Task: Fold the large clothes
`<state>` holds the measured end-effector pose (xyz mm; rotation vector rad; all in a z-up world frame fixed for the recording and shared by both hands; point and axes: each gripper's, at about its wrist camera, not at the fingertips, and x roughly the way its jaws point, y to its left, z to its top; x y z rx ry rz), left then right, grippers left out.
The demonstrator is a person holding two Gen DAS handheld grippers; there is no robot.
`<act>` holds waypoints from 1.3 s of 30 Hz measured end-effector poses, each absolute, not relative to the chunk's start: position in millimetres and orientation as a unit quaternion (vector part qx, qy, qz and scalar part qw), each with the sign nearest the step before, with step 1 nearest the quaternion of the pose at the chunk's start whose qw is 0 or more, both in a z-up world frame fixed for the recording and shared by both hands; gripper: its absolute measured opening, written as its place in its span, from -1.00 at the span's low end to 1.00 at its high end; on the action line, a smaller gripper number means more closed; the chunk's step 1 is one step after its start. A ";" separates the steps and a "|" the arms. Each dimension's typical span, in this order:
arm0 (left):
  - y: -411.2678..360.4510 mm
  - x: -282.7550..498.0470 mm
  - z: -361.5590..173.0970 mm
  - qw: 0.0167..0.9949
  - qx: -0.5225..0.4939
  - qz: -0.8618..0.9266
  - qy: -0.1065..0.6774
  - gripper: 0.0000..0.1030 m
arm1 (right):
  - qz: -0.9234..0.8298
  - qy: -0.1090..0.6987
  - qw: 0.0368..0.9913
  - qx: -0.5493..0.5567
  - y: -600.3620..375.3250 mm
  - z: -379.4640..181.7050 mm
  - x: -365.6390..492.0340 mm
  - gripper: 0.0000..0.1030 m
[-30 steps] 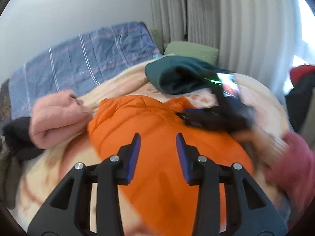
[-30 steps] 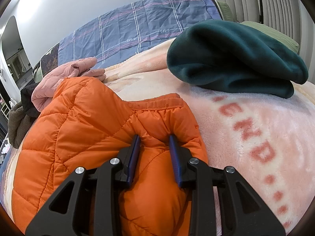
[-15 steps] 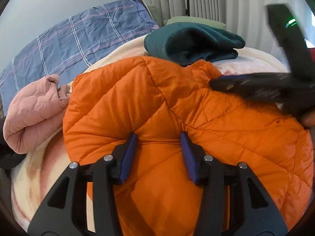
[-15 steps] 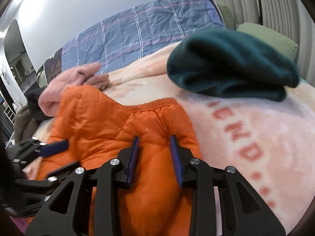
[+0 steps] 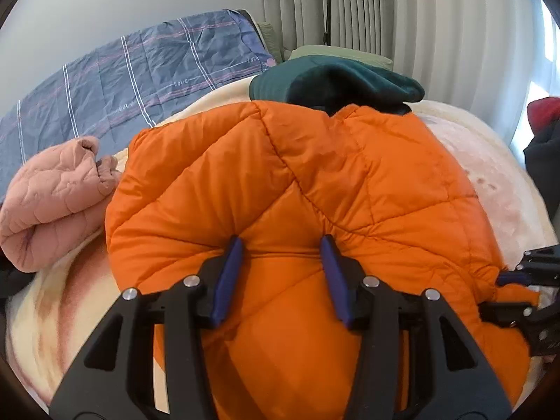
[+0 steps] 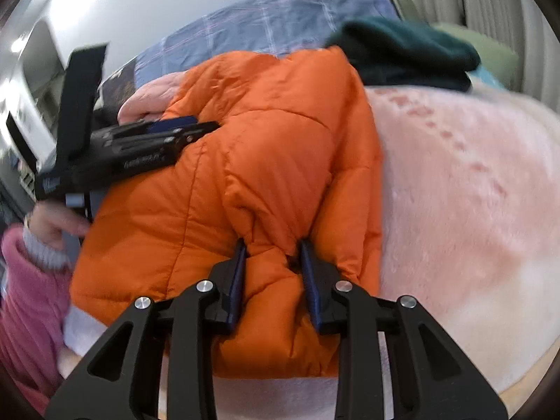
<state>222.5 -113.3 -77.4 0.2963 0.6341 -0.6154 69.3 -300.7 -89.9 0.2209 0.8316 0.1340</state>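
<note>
An orange quilted puffer jacket (image 5: 308, 189) lies bunched on a pink fleece blanket (image 5: 490, 161) on a bed. My left gripper (image 5: 281, 245) has its blue-padded fingers pressed into the jacket, with a thick fold of it between them. My right gripper (image 6: 271, 250) is shut on a fold at the jacket's (image 6: 266, 140) near edge. The left gripper (image 6: 182, 129) also shows in the right wrist view, lying across the jacket's left side. The right gripper (image 5: 514, 290) shows at the right edge of the left wrist view, holding the jacket's corner.
A folded dark green garment (image 5: 336, 84) lies at the far end of the blanket. A pink quilted garment (image 5: 52, 196) lies to the left. A blue striped cover (image 5: 133, 80) and a green pillow (image 5: 336, 50) sit behind. Curtains (image 5: 420, 17) hang on the right.
Both grippers have drawn the jacket toward the near edge of the bed. The right gripper moved from the far cuff area to the near right corner. The left gripper sank deeper into the fabric.
</note>
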 end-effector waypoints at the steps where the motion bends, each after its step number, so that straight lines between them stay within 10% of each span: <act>1: -113.3 221.8 -78.4 0.894 0.145 -0.295 0.303 -0.07 | 0.066 0.405 0.906 0.100 -299.2 -86.8 70.7 -0.43; 4: -109.6 222.1 -79.3 0.895 0.134 -0.299 0.303 -0.07 | 0.069 0.406 0.908 0.076 -299.0 -66.0 71.0 -0.31; 8: -107.0 222.8 -79.7 0.895 0.124 -0.303 0.301 -0.07 | 0.042 0.337 0.938 0.070 -314.3 -33.5 65.2 0.91; 23: -106.9 222.7 -79.5 0.896 0.120 -0.305 0.300 -0.07 | 0.045 0.415 0.889 0.185 -354.6 -65.1 129.8 0.96; 27: -106.5 222.6 -79.6 0.896 0.119 -0.305 0.300 -0.07 | 0.009 0.320 0.944 0.087 -336.0 -21.5 114.1 0.69; 32: -106.0 222.7 -79.7 0.896 0.119 -0.305 0.300 -0.07 | 0.066 0.281 0.956 0.054 -314.3 5.8 133.6 -0.31; 39: -105.0 225.7 -79.3 0.899 0.114 -0.299 0.300 -0.07 | 0.044 0.369 0.925 0.082 -320.9 -92.2 203.6 -0.51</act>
